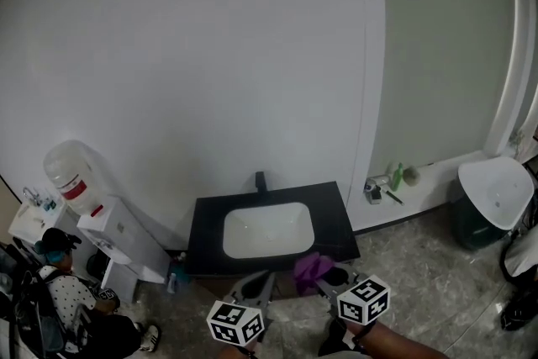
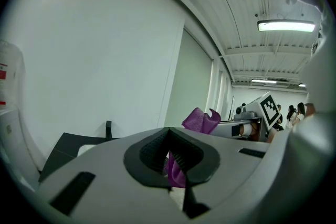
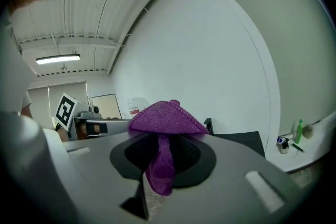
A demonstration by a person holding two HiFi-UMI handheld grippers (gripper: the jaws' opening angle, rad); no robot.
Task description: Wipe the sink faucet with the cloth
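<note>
Right gripper (image 1: 328, 278): jaws are closing almost fully, clamping the purple cloth (image 3: 167, 117). In the right gripper view, the cloth is bunching into a cap above the pads and a narrow tail is hanging down through the slit between them.

Left gripper (image 1: 252, 280): jaws are also standing nearly together, leaving only a thin slit. In the left gripper view, a purple strip of the cloth is filling that slit and the pads are pressing on it from both sides. The rest of the cloth is rising above the jaw rim toward the right gripper. The head view is too coarse to confirm this contact.

Position: both grippers are hovering side by side at the front edge of the black counter (image 1: 210, 214), tips pointing toward the wall. The cloth is sitting over the counter's front right corner, in the air and not touching the basin.

The white sink (image 1: 269, 233) is lying in the middle of the counter. The black faucet (image 1: 260, 180) is standing upright at the back edge, against the wall, well apart from the cloth and both grippers.

Surroundings: a water dispenser (image 1: 71, 172) is standing left of the counter. A person (image 1: 59, 282) is sitting on the floor below it. A bin with a white lid (image 1: 496, 193) is standing at far right. A green bottle (image 1: 397, 176) is sitting on the low ledge.
</note>
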